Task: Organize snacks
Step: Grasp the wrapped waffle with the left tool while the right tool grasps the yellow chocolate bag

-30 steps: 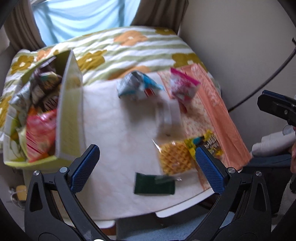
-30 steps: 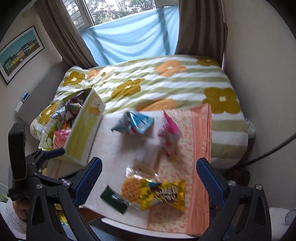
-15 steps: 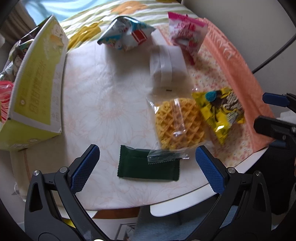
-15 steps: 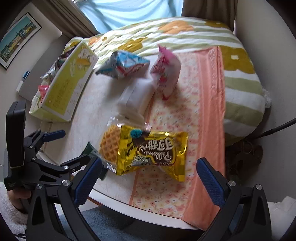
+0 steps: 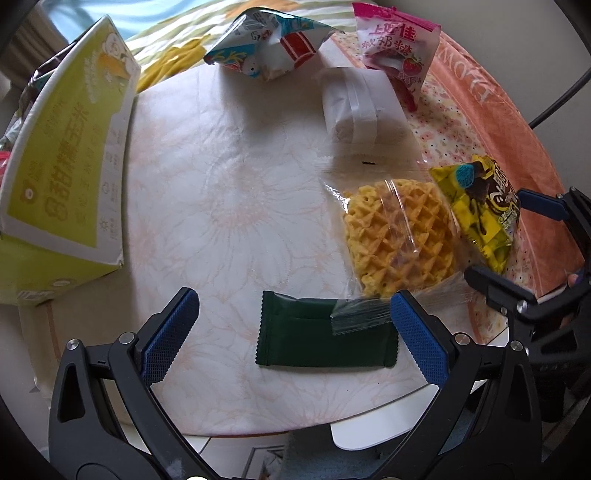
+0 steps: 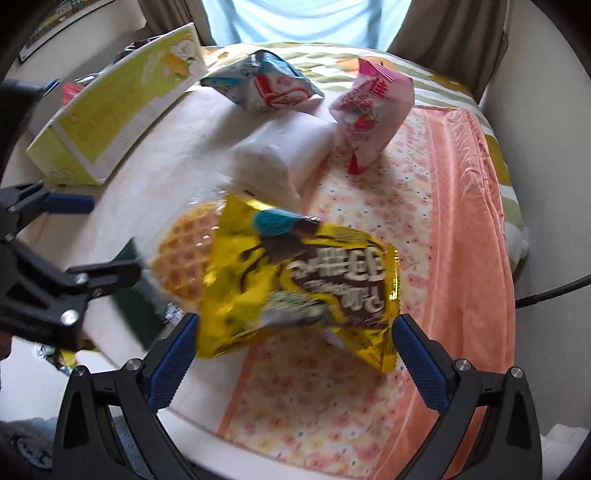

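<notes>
While both claws are wide open and hold nothing, the left claw [image 5: 293, 325] is over the green packet [image 5: 325, 339] on the counter [image 5: 221, 203] and the right claw [image 6: 295, 349] by the yellow bag [image 6: 299, 280], so each must next close on its snack.

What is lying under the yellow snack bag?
Under the yellow snack bag one edge of the wrapped waffle shows, with flowered cloth beneath. Anything else under it is covered.

A home bedroom: a bed [image 6: 436, 79] with a green-striped, flower-printed quilt lies behind the small cloth-covered tabletop [image 5: 229, 206], brown curtains [image 6: 450, 33] frame a window (pale blue fabric across it), and a framed picture [image 6: 55, 26] hangs on the wall.
</notes>
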Available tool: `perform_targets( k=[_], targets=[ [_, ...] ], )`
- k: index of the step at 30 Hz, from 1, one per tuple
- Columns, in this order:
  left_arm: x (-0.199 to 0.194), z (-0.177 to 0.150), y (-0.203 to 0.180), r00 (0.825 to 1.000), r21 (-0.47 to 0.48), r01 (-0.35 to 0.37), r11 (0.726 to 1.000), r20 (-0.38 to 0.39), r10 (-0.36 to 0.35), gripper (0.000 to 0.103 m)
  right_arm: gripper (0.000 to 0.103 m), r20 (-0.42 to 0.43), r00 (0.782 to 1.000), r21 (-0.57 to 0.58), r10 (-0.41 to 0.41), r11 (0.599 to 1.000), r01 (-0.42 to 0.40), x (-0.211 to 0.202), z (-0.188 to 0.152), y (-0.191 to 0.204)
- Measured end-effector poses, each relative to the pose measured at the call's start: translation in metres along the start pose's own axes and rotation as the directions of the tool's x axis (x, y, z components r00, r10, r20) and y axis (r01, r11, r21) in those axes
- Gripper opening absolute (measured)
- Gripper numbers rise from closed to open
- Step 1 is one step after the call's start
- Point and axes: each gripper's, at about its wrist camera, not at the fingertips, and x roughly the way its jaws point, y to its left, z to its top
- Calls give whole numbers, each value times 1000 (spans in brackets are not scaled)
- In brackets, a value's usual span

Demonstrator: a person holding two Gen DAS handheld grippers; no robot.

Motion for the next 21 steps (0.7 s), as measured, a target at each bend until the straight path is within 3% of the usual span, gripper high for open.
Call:
perform_targets(
  k=[10,21],
  targets=[
    [2,17,-14,1000,20,19,1000,11,-20,102,101,30,996,115,89,989,-92,7,10,-27],
    [3,27,-40,999,60,51,997,11,-52,102,87,43,989,236,141,960,-148,3,16,-50]
  ],
)
